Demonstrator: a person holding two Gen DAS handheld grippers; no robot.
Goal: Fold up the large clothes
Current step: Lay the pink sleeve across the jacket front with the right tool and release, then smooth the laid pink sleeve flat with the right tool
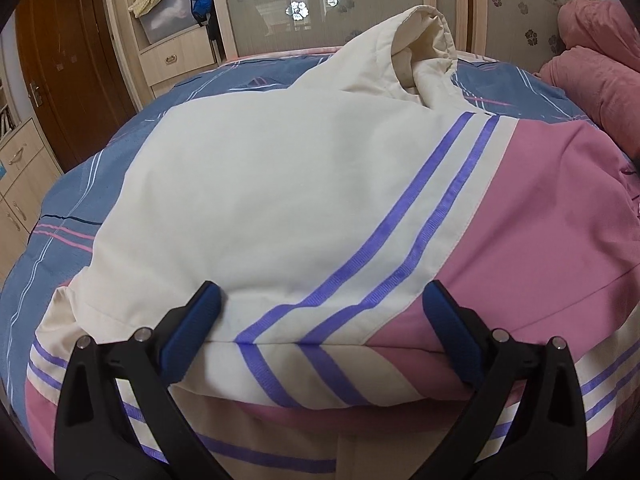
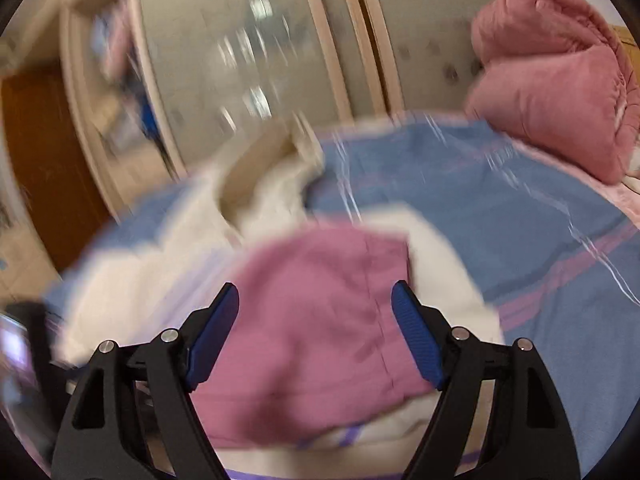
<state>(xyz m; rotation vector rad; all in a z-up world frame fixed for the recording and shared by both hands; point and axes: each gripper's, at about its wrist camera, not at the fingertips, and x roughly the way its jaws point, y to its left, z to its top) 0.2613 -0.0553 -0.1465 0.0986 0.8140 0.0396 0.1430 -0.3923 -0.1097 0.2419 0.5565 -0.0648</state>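
Left claw (image 1: 320, 320): wide – blue ribbed pads flank the jacket's folded edge, gripping nothing.
Right claw (image 2: 316, 320): wide, empty, over pink cloth.
Jacket (image 1: 280, 184): puffy cream, pink panel, purple stripes – lying on bed (image 1: 68, 220).

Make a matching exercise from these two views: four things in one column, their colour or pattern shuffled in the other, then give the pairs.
Things:
1. jacket hood
2. bedspread
3. bundled quilt
4. gripper finger pads

Colour or pattern:
A. salmon pink all over
B. dark blue, ribbed
C. plain cream
D. light blue with thin pink and white lines

Pairs: 1-C, 2-D, 3-A, 4-B
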